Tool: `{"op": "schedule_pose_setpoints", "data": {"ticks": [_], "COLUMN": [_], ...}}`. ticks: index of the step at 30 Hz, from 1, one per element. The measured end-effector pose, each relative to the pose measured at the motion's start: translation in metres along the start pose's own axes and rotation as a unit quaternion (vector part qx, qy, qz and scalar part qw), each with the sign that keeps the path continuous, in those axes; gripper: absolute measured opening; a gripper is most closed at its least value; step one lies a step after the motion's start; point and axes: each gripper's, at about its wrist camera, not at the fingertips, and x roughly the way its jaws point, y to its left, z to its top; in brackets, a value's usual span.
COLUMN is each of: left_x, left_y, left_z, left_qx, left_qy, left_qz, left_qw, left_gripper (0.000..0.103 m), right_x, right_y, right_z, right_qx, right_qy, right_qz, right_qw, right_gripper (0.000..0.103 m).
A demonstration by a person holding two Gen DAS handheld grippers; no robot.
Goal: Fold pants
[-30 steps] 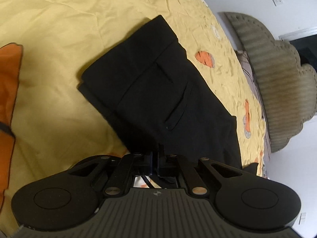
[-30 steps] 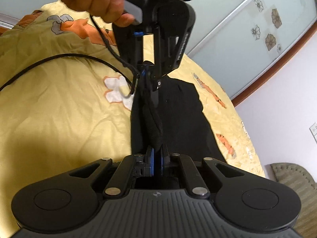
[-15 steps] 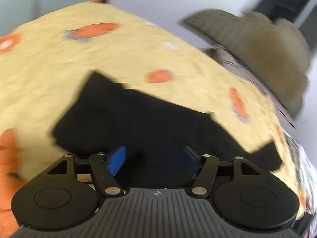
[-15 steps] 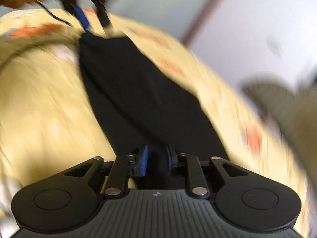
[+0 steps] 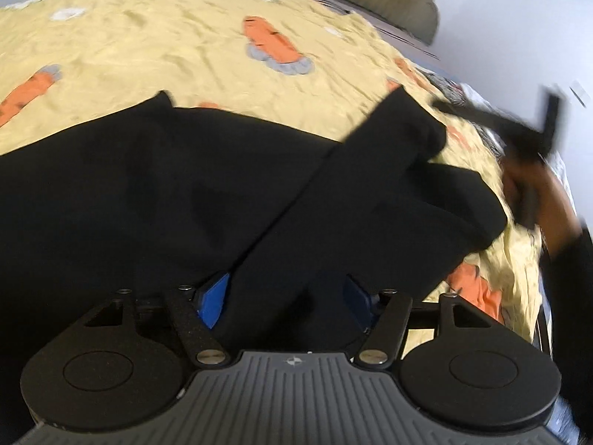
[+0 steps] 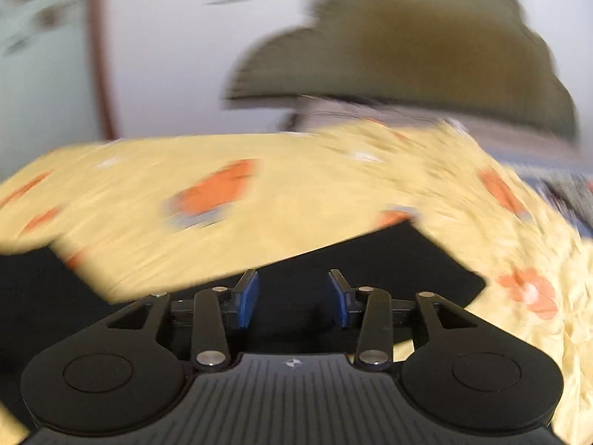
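The black pants [image 5: 155, 193] lie folded on the yellow bedspread [image 5: 155, 48], with one leg end [image 5: 400, 141] lying diagonally over the rest. My left gripper [image 5: 285, 298] is open, its blue pads either side of a fold of black cloth that lies between them. My right gripper [image 6: 292, 298] is open and empty, low over the black pants [image 6: 389, 259]. The right view is blurred. The other gripper and a hand [image 5: 533, 170] show blurred at the right of the left wrist view.
The bedspread [image 6: 296, 200] has orange carrot and flower prints. An olive padded headboard [image 6: 407, 44] and white wall stand behind the bed. The bed's edge falls away at the right in the left wrist view.
Both grippers were shut on the pants a second ago and have opened. Both cameras have swung round to face the headboard. The pants now lie with a leg end laid across.
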Motion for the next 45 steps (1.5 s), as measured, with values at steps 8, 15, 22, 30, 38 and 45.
{"op": "schedule_pose_setpoints", "data": {"ticks": [8, 15, 22, 30, 38, 45], "left_x": [0.019, 0.02, 0.015, 0.004, 0.008, 0.015], "left_y": [-0.019, -0.027, -0.022, -0.031, -0.035, -0.037], "left_z": [0.001, 0.002, 0.001, -0.01, -0.023, -0.021], "left_qx": [0.042, 0.07, 0.055, 0.085, 0.1, 0.095], "left_qy": [0.008, -0.006, -0.039, -0.045, -0.028, -0.019], "left_qz": [-0.019, -0.01, -0.01, -0.023, -0.011, 0.007], "left_qw": [0.9989, 0.9975, 0.9977, 0.9951, 0.9946, 0.9952], "left_gripper": [0.031, 0.018, 0.008, 0.007, 0.007, 0.009], "right_x": [0.122, 0.137, 0.083, -0.071, -0.15, -0.142], "right_y": [-0.07, -0.059, -0.077, -0.14, -0.183, -0.176], "right_z": [0.037, 0.038, 0.056, -0.006, -0.143, -0.149], "right_qx": [0.149, 0.088, 0.159, 0.333, 0.398, 0.411], "right_qy": [0.095, 0.103, -0.006, -0.165, -0.117, -0.093], "right_qz": [-0.079, -0.113, -0.05, 0.014, -0.119, -0.049], "right_qw": [0.981, 0.984, 0.986, 0.928, 0.902, 0.905], "right_gripper": [0.049, 0.009, 0.006, 0.006, 0.003, 0.016]}}
